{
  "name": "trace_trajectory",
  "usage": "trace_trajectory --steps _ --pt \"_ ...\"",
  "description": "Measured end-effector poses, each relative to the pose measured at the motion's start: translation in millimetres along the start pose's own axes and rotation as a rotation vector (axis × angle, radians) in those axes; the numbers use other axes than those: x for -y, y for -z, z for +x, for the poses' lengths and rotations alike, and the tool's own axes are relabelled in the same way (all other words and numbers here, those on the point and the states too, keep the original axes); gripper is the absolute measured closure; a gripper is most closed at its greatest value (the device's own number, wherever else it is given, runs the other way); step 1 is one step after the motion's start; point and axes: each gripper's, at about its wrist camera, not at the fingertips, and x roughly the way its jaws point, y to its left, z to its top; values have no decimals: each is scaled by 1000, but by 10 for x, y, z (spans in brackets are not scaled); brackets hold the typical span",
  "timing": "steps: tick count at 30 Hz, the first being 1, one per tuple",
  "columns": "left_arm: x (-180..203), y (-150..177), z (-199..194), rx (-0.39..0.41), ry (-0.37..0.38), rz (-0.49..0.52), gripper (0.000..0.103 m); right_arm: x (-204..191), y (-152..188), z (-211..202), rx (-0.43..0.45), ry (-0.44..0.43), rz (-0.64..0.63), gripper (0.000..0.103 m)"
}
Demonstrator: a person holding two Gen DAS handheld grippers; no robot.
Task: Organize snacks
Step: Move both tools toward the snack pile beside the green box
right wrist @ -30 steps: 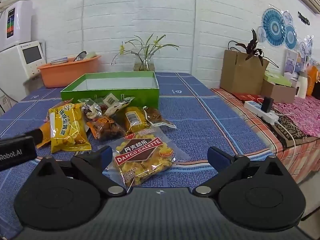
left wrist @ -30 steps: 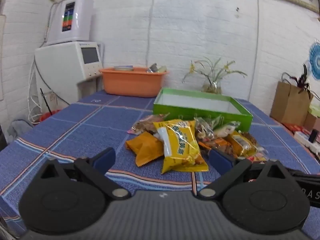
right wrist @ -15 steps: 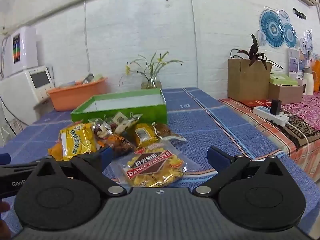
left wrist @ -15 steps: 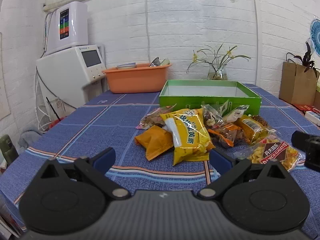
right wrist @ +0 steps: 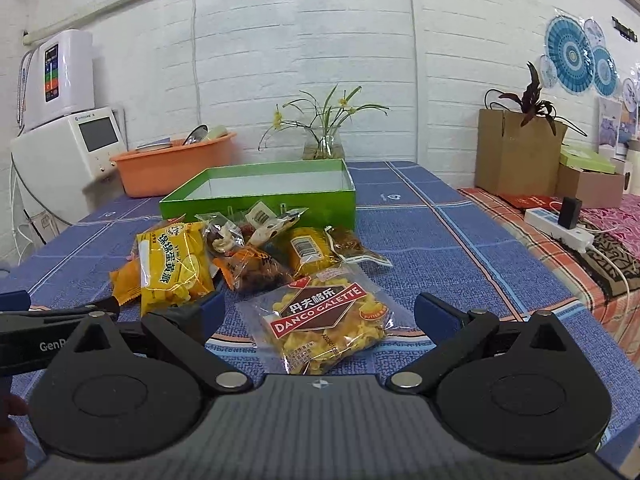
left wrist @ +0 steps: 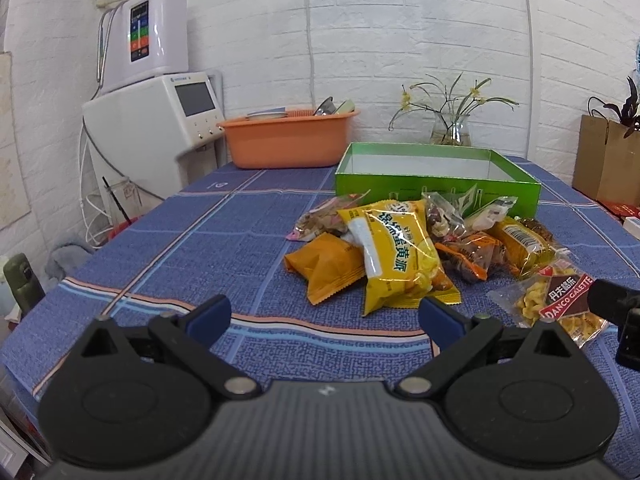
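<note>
The left gripper (left wrist: pixel 324 322) hung spread wide and empty above the woven blue tablecloth (left wrist: pixel 200 248). Beyond it lay crinkly snack packets: an orange pouch (left wrist: pixel 324 266), a glossy yellow bag (left wrist: pixel 396 256). The right gripper (right wrist: pixel 316 314), likewise parted, held nothing over the clear Danco Galette bag (right wrist: pixel 324 326). Farther off sat the rectangular green box (right wrist: pixel 260 192).

Snack packets (left wrist: pixel 404 256) heaped mid-table (left wrist: pixel 200 248), just before an open box (left wrist: pixel 436 188). One galette bag (right wrist: pixel 326 326) lying nearest, right of the heap. Behind the box, a vase (right wrist: pixel 324 144); to its left, a basin (left wrist: pixel 288 140), then a machine (left wrist: pixel 152 124) beyond the table's left edge.
</note>
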Motion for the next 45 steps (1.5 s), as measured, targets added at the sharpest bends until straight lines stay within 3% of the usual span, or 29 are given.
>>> trace_trajectory --steps 21,30,45 --pt "46 47 79 -59 -16 34 4 27 37 23 -15 -31 42 0" --pt "77 65 46 -38 -5 51 4 42 46 65 -43 -28 58 0" --pt "0 94 85 -65 18 1 4 32 47 29 -15 -41 57 0"
